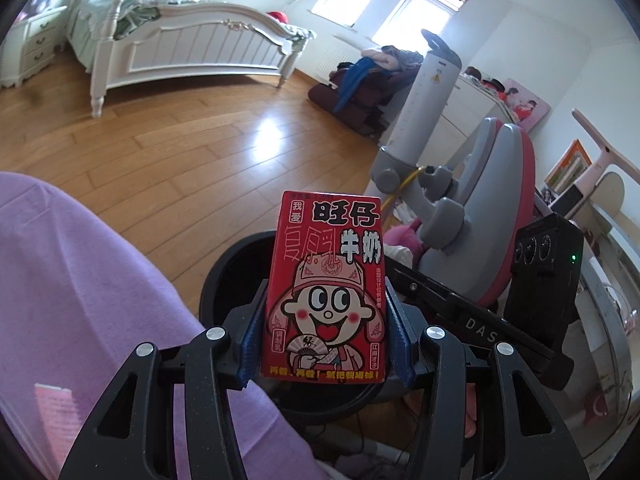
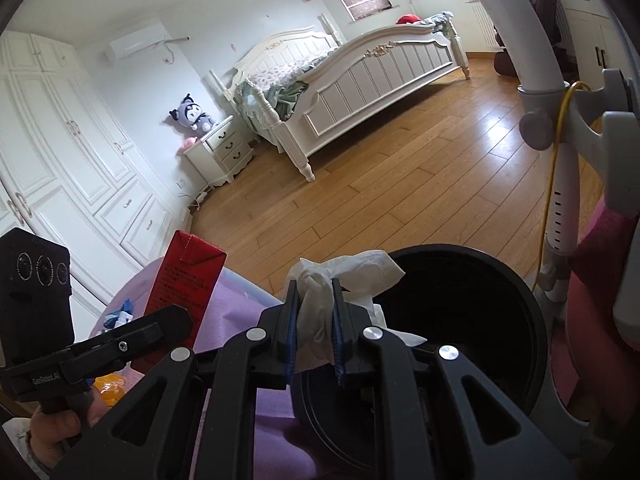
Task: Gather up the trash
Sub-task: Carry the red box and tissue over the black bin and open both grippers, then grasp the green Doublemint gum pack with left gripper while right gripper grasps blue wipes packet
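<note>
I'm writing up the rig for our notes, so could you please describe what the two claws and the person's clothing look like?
Both claws are matte black linkages with silver pivot bolts and blue ribbed pads. The left one's black camera block has three round lenses and white lettering below; the right's block shows a green light. The person wears lilac fabric.

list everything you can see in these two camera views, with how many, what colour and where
milk carton: one, red, held upright above the bin
tissue: one, white, crumpled, by the bin's rim
bin: one, black, on the floor below both grippers
bed: one, white, across the wooden floor
nightstand: one, white, beside the bed
plush toy: one, purple, on the nightstand
wardrobe: one, white, along the wall
left gripper: black, blue fingers clamping the carton
right gripper: black, clamping the tissue
</note>
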Demonstrator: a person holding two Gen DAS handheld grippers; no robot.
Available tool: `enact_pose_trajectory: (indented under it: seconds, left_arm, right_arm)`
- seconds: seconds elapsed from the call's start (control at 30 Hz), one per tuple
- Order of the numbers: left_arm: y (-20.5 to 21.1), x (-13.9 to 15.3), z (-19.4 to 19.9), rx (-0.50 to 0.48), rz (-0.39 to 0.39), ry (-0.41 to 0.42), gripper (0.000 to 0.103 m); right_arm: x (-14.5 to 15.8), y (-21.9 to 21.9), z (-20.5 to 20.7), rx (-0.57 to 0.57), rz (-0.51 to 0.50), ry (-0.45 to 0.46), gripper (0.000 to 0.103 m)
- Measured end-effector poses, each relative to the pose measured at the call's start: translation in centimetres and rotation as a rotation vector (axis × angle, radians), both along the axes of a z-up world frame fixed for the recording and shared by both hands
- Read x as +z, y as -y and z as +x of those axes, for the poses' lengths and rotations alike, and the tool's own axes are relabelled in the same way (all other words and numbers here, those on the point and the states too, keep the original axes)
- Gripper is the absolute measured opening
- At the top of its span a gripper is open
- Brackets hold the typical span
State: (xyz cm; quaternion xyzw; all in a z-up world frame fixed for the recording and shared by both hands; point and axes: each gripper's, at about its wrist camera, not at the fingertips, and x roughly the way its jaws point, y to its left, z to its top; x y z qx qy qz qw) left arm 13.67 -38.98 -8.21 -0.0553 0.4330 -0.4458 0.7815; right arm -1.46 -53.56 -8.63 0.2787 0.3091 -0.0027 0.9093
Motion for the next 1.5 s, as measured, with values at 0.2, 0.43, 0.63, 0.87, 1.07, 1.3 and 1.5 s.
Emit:
enact_pose_trajectory:
  seconds: [0.2, 0.43, 0.63, 0.87, 1.07, 1.3, 1.5]
  left_arm:
    - [2.0, -1.0, 0.0, -0.017, 0.028, -0.019, 0.052]
    - [2.5, -0.2, -0.4, 0.002, 0.103, 0.038, 0.088]
    - [-0.1, 2.0, -1.6, 0.006, 0.1, 0.078, 0.088]
    - [-8.6, 4.1, -1.9, 0.148, 0.069, 0.092, 0.088]
    - [-19.4, 5.1, -1.8, 0.361, 0.11, 0.125, 0.088]
    - [-30.3, 2.6, 0.7, 0.555, 0.257, 0.024, 0.08]
    - [-34.0, -0.9, 3.8, 0.539, 0.281, -0.09, 0.053]
  right_arm:
    - [-1.3, 1.7, -0.4, -0.024, 0.019, -0.033, 0.018]
    - [-2.0, 3.1, -1.1, -0.083, 0.039, -0.08, 0.071]
    - [-0.9, 1.5, -1.5, -0.061, 0.017, -0.073, 0.071]
    - [0.5, -3.5, -0.3, 0.053, -0.001, -0.063, 0.071]
    - [2.3, -9.7, 1.7, 0.195, -0.046, -0.044, 0.071]
    - [4.8, -17.7, 4.9, 0.394, -0.087, -0.021, 0.07]
    - [6.5, -23.8, 8.1, 0.523, -0.146, -0.046, 0.062]
